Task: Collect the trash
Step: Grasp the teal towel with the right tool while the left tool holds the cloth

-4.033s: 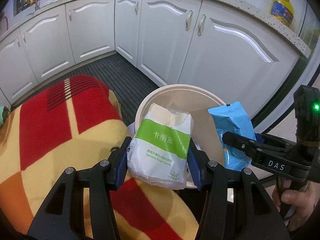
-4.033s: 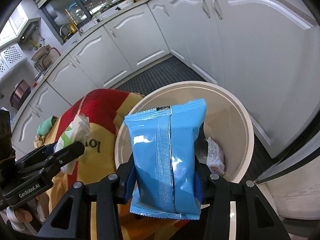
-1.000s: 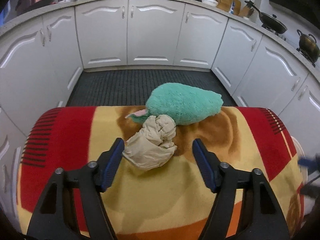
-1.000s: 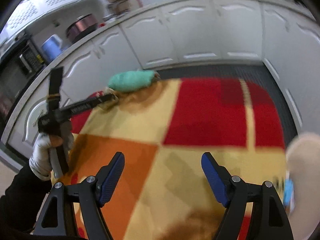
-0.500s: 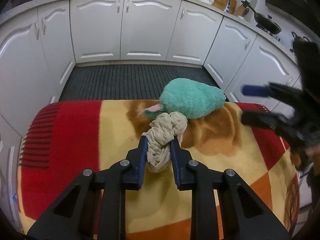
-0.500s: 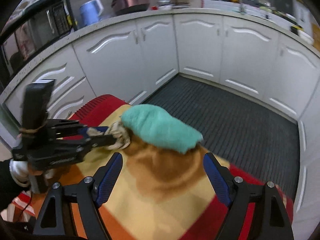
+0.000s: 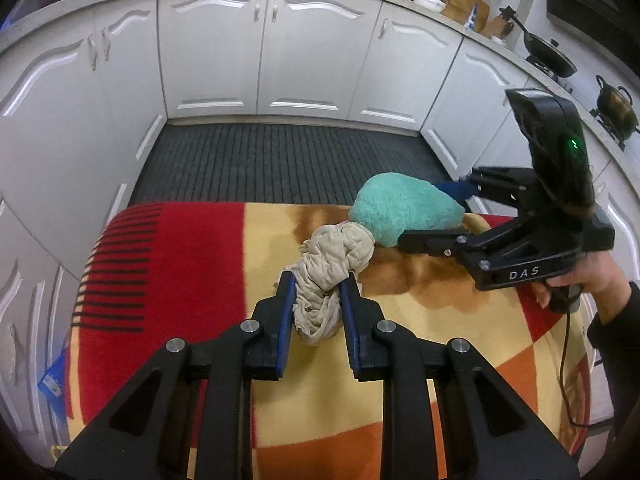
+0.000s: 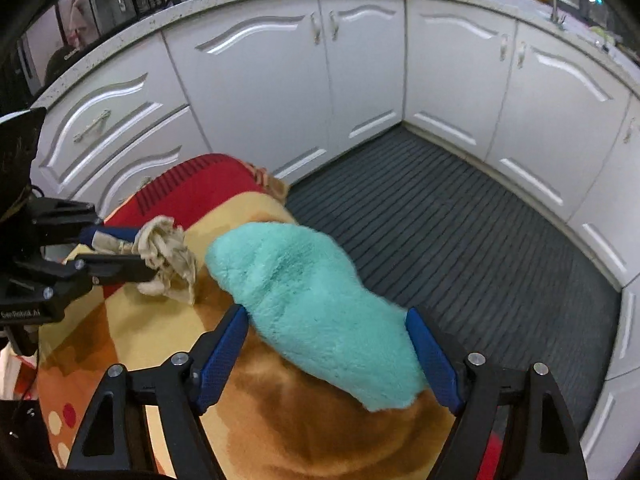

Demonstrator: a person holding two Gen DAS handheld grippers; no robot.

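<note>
A crumpled beige cloth point(image 7: 340, 248) lies on a red, yellow and orange blanket point(image 7: 168, 264). My left gripper point(image 7: 318, 284) is shut on its near end. Just beyond it rests a fluffy teal cloth point(image 7: 404, 208). In the right wrist view the teal cloth point(image 8: 312, 300) sits between the blue pads of my right gripper point(image 8: 326, 316). Those jaws are closing, and the pads stand at the cloth's edges without squeezing it. From the left wrist view my right gripper point(image 7: 424, 212) straddles the teal cloth from the right. The right wrist view shows my left gripper point(image 8: 140, 252) pinching the beige cloth point(image 8: 168, 256).
White kitchen cabinets point(image 7: 264, 48) curve around a dark ribbed floor mat point(image 7: 280, 160) beyond the blanket's far edge. Pots and utensils stand on the counter at the upper right point(image 7: 612, 100). A person's hand point(image 7: 580, 280) holds the right gripper's handle.
My left gripper's jaws have closed on the beige cloth. My right gripper has swung in from the right side of the blanket, and now its jaws bracket the teal cloth.
</note>
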